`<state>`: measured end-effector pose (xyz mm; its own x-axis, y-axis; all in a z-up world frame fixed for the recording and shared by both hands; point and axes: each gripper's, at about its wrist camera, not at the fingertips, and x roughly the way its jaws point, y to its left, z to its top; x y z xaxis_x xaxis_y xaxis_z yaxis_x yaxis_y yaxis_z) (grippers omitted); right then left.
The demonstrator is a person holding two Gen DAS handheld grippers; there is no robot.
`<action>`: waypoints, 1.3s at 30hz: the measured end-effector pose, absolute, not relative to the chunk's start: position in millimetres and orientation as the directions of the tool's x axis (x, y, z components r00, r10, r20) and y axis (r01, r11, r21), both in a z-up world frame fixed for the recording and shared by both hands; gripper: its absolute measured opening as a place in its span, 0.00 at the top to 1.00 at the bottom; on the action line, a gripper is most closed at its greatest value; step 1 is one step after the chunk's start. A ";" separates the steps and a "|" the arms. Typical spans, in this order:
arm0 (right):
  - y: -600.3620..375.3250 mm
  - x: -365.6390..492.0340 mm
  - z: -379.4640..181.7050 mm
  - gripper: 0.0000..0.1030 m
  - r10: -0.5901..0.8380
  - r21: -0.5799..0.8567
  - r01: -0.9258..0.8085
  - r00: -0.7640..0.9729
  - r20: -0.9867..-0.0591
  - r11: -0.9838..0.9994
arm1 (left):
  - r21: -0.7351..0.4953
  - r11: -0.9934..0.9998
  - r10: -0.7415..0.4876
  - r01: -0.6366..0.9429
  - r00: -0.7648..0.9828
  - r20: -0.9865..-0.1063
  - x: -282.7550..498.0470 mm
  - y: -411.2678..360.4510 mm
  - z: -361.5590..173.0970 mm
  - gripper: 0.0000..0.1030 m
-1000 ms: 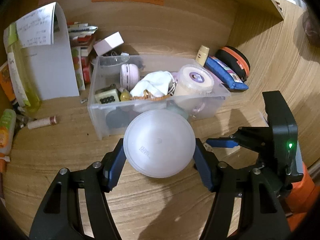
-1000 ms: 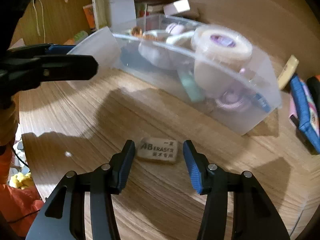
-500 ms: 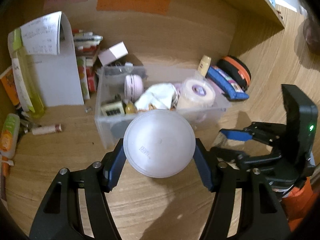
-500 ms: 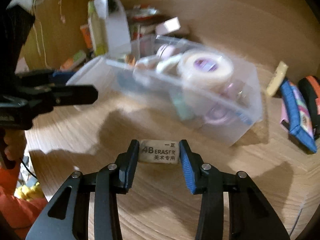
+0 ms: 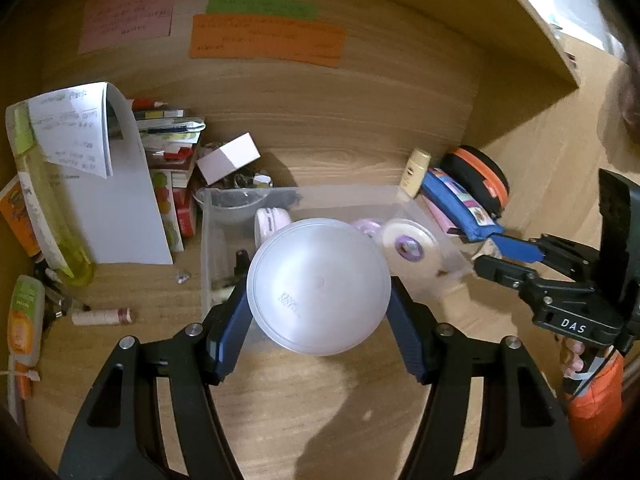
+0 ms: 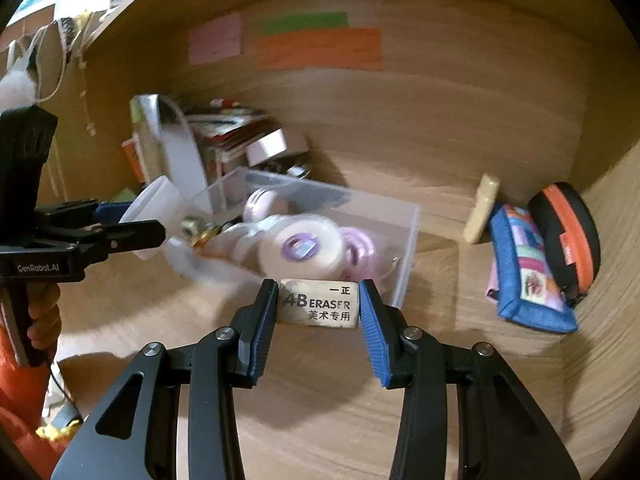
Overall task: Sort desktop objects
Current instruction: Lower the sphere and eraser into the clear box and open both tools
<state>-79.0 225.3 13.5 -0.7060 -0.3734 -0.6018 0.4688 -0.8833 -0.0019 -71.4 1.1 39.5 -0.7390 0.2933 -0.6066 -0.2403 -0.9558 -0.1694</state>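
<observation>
My left gripper [image 5: 319,312] is shut on a round translucent white lid [image 5: 319,286], held above the near side of a clear plastic bin [image 5: 208,248]. The bin holds a tape roll [image 5: 408,246], a pink round case [image 5: 270,220] and other small items. My right gripper [image 6: 318,304] is shut on a beige 4B eraser [image 6: 318,302], lifted above the desk just in front of the bin [image 6: 404,248]. In the left wrist view the right gripper [image 5: 502,254] is at the bin's right end. The left gripper with the lid [image 6: 156,208] shows at the bin's left in the right wrist view.
Paper sheets [image 5: 108,196], a green bottle [image 5: 44,208], boxes and books stand at the back left. A lip balm tube [image 5: 102,316] lies left of the bin. A blue pencil pouch [image 6: 528,264], an orange-black case [image 6: 568,236] and a cream tube [image 6: 482,208] lie at the right.
My right gripper closed on the eraser and lifted it off the desk toward the bin. My left gripper rose with the lid, so the bin looks farther below.
</observation>
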 end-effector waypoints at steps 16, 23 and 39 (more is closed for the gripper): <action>225.5 -127.2 -17.8 0.64 -0.338 0.003 0.462 -0.644 -0.686 -0.887 | -0.132 -0.974 0.225 -0.186 -0.696 -0.682 -130.6 -1.8 11.3 0.37; 218.7 -128.8 -21.3 0.63 -0.301 -0.044 0.454 -0.657 -0.691 -0.890 | -0.117 -0.974 0.221 -0.196 -0.681 -0.699 -133.1 0.2 5.7 0.37; 221.7 -115.7 -12.0 0.28 -0.281 -0.065 0.429 -0.690 -0.667 -0.901 | -0.111 -0.973 0.225 -0.201 -0.739 -0.635 -105.2 3.4 29.8 0.27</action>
